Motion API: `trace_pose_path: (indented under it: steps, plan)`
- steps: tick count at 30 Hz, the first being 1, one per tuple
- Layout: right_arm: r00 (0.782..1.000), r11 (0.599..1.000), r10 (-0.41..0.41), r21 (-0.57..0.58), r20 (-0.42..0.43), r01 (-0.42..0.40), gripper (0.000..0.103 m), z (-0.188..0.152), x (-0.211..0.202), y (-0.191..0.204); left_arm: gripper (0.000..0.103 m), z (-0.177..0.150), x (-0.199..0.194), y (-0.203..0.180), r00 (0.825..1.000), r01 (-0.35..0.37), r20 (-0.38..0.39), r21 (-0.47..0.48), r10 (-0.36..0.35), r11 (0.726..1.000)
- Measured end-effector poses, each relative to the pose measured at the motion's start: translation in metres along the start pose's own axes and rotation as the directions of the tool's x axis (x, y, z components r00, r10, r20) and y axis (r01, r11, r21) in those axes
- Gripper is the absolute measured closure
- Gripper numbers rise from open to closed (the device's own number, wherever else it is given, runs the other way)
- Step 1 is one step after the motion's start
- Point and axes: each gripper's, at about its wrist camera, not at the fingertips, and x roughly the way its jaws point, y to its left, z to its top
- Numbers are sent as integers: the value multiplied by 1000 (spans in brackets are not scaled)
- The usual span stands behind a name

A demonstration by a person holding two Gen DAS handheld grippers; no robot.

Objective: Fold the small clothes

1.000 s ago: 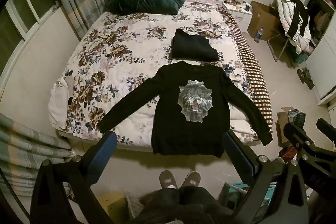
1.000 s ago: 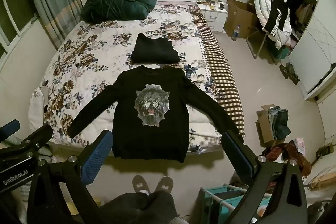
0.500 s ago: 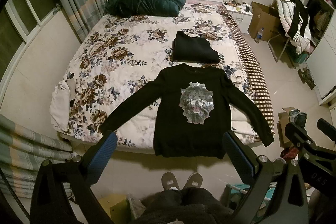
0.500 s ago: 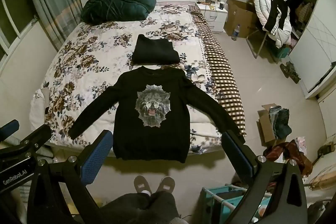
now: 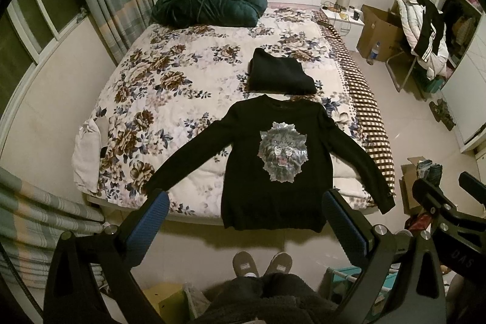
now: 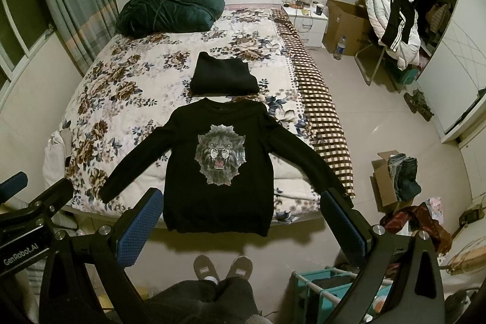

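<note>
While both the left gripper and right gripper are held open and empty, the black sweater ahead overhangs the bed; it could be dragged off.

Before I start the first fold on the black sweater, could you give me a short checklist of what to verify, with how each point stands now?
1. Sweater lies flat, print side up: ok.
2. Both sleeves spread out to the sides, not tucked under: ok.
3. Hem fully on the bed: not ok, it hangs over the foot edge.
4. Left gripper open and empty: ok.
5. Right gripper open and empty: ok.
6. Room beyond the collar: not ok, the folded black garment lies right at it; whether they touch, cannot tell.
</note>
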Motion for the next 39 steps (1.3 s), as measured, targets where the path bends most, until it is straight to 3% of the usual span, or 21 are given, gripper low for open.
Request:
trace_pose_path:
  steps: [39]
  plan:
    - [1000, 1000, 4, 1, -1, -4, 0, 2, -8, 2, 0, 2, -3, 4, 1000, 0, 15, -2, 0, 1000]
